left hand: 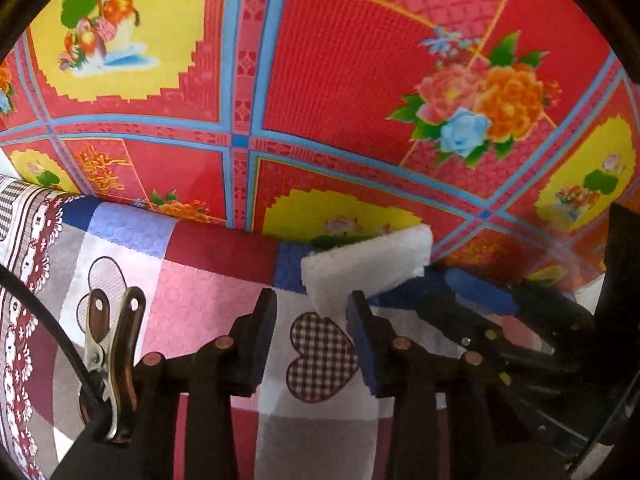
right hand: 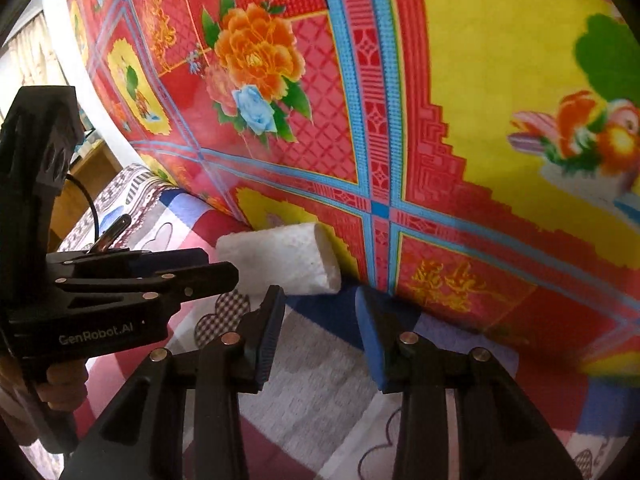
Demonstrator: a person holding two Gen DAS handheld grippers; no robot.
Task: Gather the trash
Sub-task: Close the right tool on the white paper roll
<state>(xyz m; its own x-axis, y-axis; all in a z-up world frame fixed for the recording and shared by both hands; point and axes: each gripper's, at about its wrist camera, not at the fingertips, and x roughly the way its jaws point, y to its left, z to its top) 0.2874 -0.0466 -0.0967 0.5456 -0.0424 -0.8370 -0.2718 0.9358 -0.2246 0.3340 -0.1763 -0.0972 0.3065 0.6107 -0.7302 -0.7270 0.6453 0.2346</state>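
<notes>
A white folded wad of tissue point(left hand: 368, 264) lies on the checked heart-print quilt point(left hand: 200, 304), against the foot of a red floral sheet. In the left wrist view my left gripper point(left hand: 314, 304) is open, its tips just short of the wad's near corner and nothing pressed between the pads. The right gripper point(left hand: 448, 296) reaches in from the right beside the wad. In the right wrist view the tissue wad point(right hand: 280, 260) sits just beyond my right gripper point(right hand: 320, 300), which is open and holds nothing. The left gripper point(right hand: 220, 266) comes in from the left, close to the wad's left end.
The red floral sheet point(left hand: 360, 100) rises steeply behind the wad like a wall. A metal clip point(left hand: 112, 360) on a black cable hangs at the left gripper's side. A hand point(right hand: 60, 392) holds the left gripper's handle. Wooden furniture point(right hand: 88, 176) stands at far left.
</notes>
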